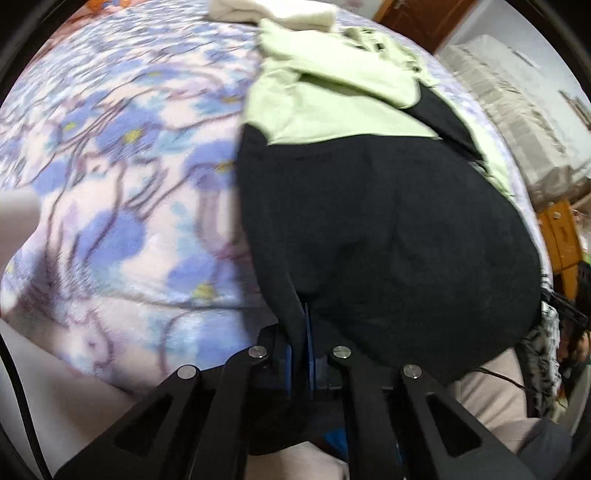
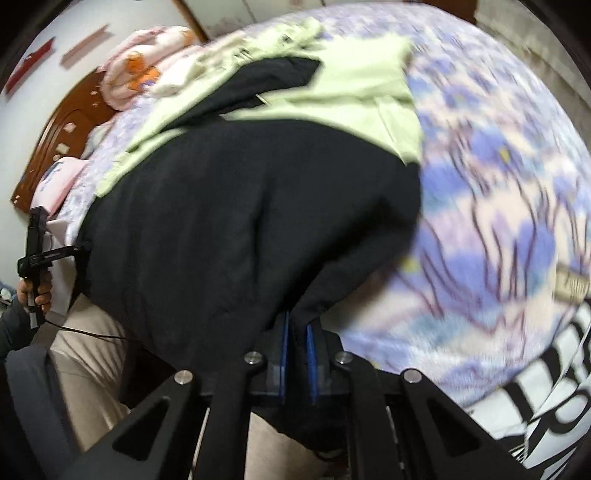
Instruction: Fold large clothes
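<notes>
matt black cloth garment [image 1: 388, 229], seemingly fleecy blanket [image 1: 122, 192].

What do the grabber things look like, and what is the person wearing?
Each gripper, left and right, has black angular linkage bars with round silver bolts and thin blue pads. A thin black cable trails from the left one. The person wears a dark sleeve and beige trousers.

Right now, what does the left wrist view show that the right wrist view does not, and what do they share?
Only the left wrist view: a cream folded cloth at the far edge of the bed and a pale cabinet beyond it.

Only the right wrist view: the wooden headboard, a pink bundle, and a hand holding the left tongs from outside.

Both: the black and light green garment on the floral blanket, its black hem pinched in closed left tongs and right tongs.
</notes>
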`<state>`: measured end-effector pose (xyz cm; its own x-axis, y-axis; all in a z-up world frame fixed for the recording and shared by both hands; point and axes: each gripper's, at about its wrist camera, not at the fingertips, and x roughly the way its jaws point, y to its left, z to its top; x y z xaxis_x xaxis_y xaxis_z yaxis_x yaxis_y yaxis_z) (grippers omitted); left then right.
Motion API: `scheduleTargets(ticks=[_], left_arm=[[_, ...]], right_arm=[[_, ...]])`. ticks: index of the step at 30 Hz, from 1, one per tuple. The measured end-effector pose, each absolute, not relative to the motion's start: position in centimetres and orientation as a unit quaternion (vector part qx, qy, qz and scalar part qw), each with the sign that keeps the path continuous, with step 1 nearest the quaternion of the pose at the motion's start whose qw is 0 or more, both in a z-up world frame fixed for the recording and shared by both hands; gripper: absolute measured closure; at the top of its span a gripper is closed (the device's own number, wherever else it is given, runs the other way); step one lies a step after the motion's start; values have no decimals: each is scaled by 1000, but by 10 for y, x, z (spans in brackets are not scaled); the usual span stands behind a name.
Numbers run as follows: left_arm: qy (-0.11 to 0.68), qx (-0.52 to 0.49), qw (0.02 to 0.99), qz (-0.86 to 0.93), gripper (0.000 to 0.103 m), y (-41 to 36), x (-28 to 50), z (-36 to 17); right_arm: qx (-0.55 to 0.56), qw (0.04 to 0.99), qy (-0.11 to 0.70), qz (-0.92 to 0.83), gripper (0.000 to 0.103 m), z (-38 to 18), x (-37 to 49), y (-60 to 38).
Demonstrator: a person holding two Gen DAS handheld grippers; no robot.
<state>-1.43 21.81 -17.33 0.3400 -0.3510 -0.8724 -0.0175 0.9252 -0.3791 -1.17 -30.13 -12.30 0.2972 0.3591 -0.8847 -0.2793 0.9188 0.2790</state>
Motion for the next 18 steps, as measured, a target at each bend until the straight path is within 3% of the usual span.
scheduleTargets(ticks=[10,18], left_arm=[[429,-324,822,-186,101,232,37,-89],[400,-364,830,-136,101,231,131,-59]], right_arm=[[134,859,429,245,96,-24,44,-303],[175,885,380,204,96,13,132,-313]])
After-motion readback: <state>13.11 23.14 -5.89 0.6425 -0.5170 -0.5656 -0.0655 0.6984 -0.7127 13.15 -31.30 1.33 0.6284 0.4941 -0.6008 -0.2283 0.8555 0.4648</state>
